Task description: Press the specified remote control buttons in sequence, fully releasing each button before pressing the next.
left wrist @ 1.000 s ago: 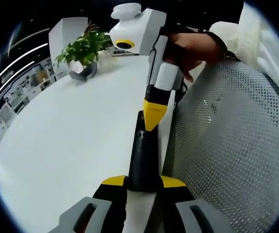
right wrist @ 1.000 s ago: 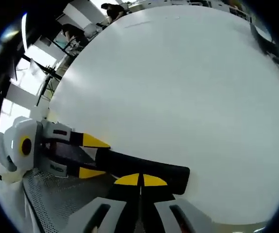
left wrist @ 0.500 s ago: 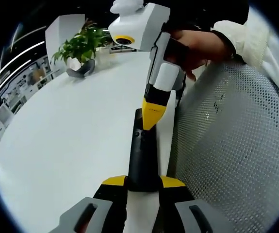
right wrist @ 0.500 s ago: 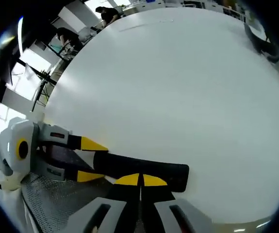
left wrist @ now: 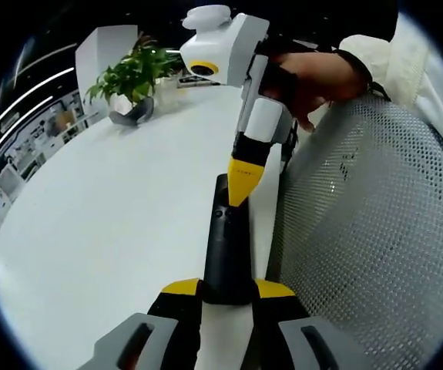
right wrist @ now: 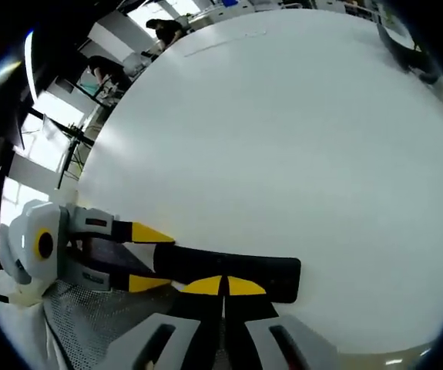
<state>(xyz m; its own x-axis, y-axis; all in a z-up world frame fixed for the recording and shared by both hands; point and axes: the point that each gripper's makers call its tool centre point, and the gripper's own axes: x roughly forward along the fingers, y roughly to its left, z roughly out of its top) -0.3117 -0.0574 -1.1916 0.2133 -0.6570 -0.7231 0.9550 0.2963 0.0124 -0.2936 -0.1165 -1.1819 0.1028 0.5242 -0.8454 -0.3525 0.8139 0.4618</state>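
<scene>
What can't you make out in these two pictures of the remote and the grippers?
- Remote control: near end hidden between the left gripper jaws, left gripper view.
- Button under the right gripper tip: covered by that shut yellow tip; whether it is pressed is unclear.
- Button labels: too small in the left gripper view; in the right gripper view the remote shows as a plain dark bar.
- Potted plant: far off, details blurred.

Near end of the black remote control (left wrist: 225,254) hidden between the yellow-tipped fingers (left wrist: 181,288) of the left gripper (left wrist: 227,290). Buttons appear as small dark bumps, too small to identify. Tip of the right gripper (left wrist: 240,185) covers the far end, contact unresolved. In the right gripper view, closed fingers (right wrist: 206,286) overlap the remote's near edge.
</scene>
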